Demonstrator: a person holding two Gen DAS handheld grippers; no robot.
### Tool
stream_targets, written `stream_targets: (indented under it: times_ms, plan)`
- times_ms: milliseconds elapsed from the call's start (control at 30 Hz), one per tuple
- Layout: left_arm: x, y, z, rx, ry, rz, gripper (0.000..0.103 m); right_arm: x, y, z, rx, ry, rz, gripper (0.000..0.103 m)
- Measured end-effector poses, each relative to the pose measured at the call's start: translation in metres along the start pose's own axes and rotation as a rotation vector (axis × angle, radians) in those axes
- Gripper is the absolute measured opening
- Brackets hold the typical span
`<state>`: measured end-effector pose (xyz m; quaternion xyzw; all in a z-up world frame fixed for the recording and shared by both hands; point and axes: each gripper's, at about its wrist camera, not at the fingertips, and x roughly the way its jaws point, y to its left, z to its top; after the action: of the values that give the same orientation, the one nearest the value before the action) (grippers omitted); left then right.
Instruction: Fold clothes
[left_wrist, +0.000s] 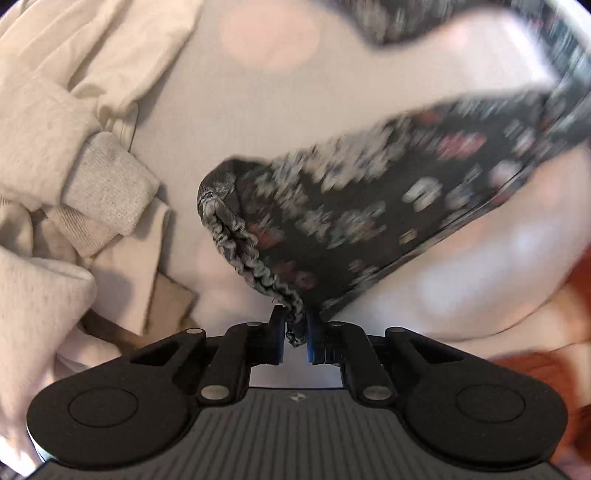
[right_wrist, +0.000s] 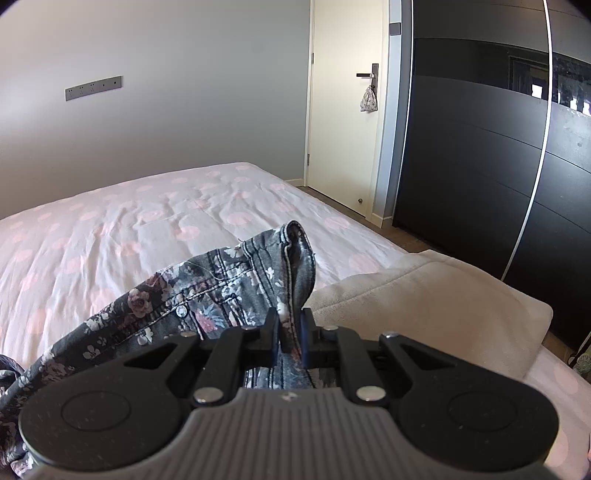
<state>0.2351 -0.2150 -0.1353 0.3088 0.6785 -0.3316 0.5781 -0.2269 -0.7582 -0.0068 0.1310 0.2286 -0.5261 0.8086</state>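
Observation:
A pair of dark floral jeans (left_wrist: 354, 206) hangs stretched above the bed, blurred with motion in the left wrist view. My left gripper (left_wrist: 295, 328) is shut on its gathered elastic edge. My right gripper (right_wrist: 291, 332) is shut on the waistband of the same jeans (right_wrist: 207, 291), near a metal button, and holds it above the bed. The rest of the garment trails down to the left in the right wrist view.
A pile of cream and beige clothes (left_wrist: 66, 177) lies at the left on the pink-dotted bedsheet (right_wrist: 129, 229). A folded cream garment (right_wrist: 424, 295) sits at the bed's right edge. A dark wardrobe (right_wrist: 480, 147) and a door (right_wrist: 343, 110) stand beyond.

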Motion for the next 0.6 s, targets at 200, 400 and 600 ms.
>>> stream_targets:
  times_ms: [200,400,600]
  plan:
    - [-0.056,0.033,-0.010,-0.188,-0.210,-0.283,0.008,0.007,0.007,0.003,-0.033,0.004,-0.012,0.013]
    - [-0.072,0.091,0.015,-0.528,-0.383,-0.464,0.008,0.015,0.014,0.005,-0.050,0.006,-0.025,0.013]
    - [-0.064,0.131,0.029,-0.805,-0.514,-0.500,0.006,0.022,0.019,0.003,-0.090,0.017,-0.043,0.013]
